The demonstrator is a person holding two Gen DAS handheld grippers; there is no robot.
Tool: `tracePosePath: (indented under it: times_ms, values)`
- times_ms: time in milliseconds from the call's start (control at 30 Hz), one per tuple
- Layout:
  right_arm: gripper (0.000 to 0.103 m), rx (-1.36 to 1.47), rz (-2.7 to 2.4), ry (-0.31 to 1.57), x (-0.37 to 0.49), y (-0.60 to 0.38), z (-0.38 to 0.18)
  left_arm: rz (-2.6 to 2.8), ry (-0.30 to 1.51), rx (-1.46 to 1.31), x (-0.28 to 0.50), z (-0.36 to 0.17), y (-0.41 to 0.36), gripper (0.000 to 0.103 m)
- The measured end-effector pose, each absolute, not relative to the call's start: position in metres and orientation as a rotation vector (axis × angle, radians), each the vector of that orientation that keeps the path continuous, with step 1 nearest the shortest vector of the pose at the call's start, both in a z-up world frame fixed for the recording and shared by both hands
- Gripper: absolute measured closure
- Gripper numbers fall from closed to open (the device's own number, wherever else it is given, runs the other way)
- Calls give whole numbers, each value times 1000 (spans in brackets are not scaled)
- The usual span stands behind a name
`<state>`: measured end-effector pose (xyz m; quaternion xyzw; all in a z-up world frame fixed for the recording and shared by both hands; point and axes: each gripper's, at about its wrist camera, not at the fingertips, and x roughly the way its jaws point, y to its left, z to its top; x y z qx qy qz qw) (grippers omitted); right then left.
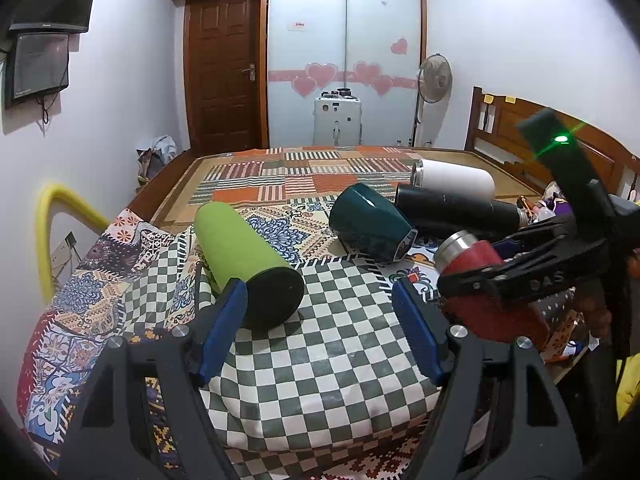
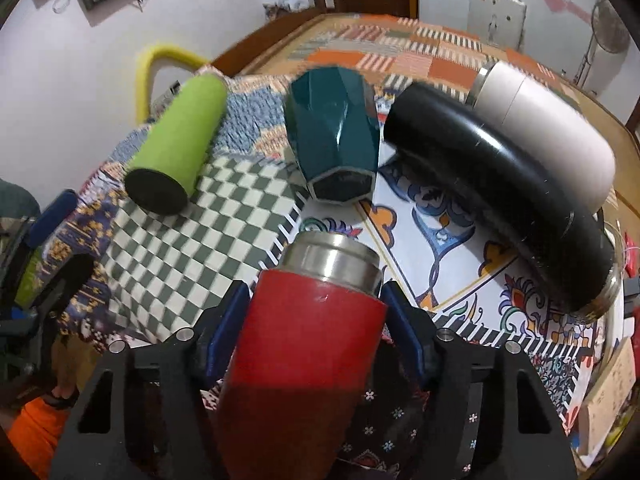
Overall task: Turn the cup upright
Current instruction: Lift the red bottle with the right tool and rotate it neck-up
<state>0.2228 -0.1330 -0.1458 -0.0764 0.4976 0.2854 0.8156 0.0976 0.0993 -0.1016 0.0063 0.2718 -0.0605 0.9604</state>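
Right wrist view shows the right gripper [image 2: 314,320] clamped on the red cup [image 2: 304,344], steel rim pointing away, above the patterned cloth [image 2: 460,248]. Ahead lie a faceted teal cup [image 2: 334,136], glossy black flask [image 2: 500,184], white bottle [image 2: 552,120] and matte green cylinder [image 2: 180,128]. The left gripper [image 1: 320,320] stands wide open beside the green cylinder.

Left gripper [image 1: 320,320] fingers spread wide; right gripper [image 2: 316,320] fingers clamped.
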Motion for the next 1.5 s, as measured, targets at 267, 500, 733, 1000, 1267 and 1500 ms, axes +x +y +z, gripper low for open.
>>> tracePosePath:
  times_ms: [267, 500, 733, 1000, 1267, 1500]
  values:
    - [41, -188, 617, 854, 195, -139, -112, -124, 514, 0, 95, -85, 92, 28]
    - [42, -206, 606, 697, 182, -138, -92, -135, 495, 11, 91, -76, 83, 27]
    - [43, -177, 609, 657, 189, -139, -81, -138, 488, 22, 91, -75, 81, 25]
    - [43, -216, 609, 675, 185, -139, -89, -133, 491, 19, 95, -79, 81, 20]
    - [43, -220, 624, 714, 188, -131, -102, -129, 508, 8, 98, -85, 84, 16]
    - [43, -287, 633, 669, 178, -120, -108, -122, 511, 10, 98, -87, 85, 15]
